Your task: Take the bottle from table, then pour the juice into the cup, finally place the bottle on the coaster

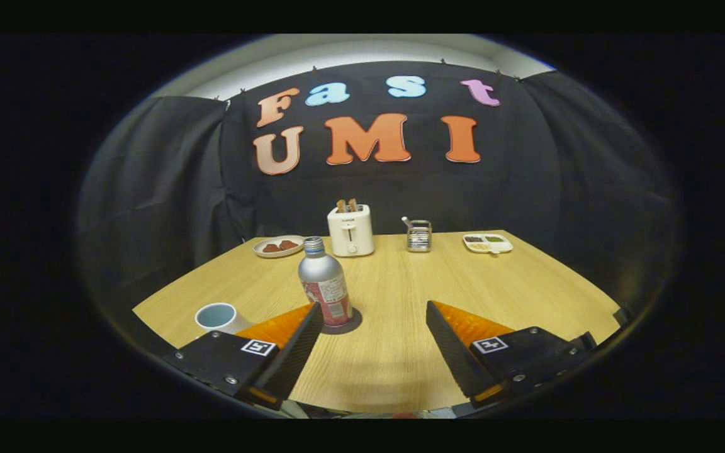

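A silver bottle (pixel 323 283) with a red and white label and a screw cap stands upright on a dark round coaster (pixel 350 324) on the wooden table (pixel 400 352). It is just ahead of my left finger (pixel 296 336), whose tip lies in front of the bottle's base. A white cup (pixel 218 317) with a pale blue inside stands left of that finger. My gripper (pixel 374 311) is open, its two black and orange fingers set wide apart with bare table between them.
Along the table's far side stand a plate of red pieces (pixel 279 246), a white toaster (pixel 350 230) with bread in it, a wire holder (pixel 419 236) and a white divided dish (pixel 488 243). Black cloth walls close in the table behind and at both sides.
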Tool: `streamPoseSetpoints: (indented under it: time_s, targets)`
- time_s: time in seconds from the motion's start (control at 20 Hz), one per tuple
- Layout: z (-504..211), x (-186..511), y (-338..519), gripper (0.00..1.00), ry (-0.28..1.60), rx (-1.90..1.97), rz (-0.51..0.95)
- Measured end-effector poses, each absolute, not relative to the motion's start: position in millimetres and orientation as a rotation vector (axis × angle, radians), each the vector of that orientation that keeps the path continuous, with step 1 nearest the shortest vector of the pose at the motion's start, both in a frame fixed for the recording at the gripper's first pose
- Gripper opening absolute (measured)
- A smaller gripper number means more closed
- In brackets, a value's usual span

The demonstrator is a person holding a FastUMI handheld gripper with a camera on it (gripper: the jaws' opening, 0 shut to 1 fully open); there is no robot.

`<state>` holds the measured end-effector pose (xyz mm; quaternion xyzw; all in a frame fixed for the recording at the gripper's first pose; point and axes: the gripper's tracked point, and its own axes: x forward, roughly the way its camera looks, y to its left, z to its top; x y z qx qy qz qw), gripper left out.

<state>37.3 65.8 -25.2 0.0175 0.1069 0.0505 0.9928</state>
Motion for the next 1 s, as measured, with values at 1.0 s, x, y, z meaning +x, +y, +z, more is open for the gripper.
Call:
streamPoseSetpoints:
  time_s: [1.0]
  targets:
    - [-36, 10, 3, 0.97, 0.176, 0.037, 0.020]
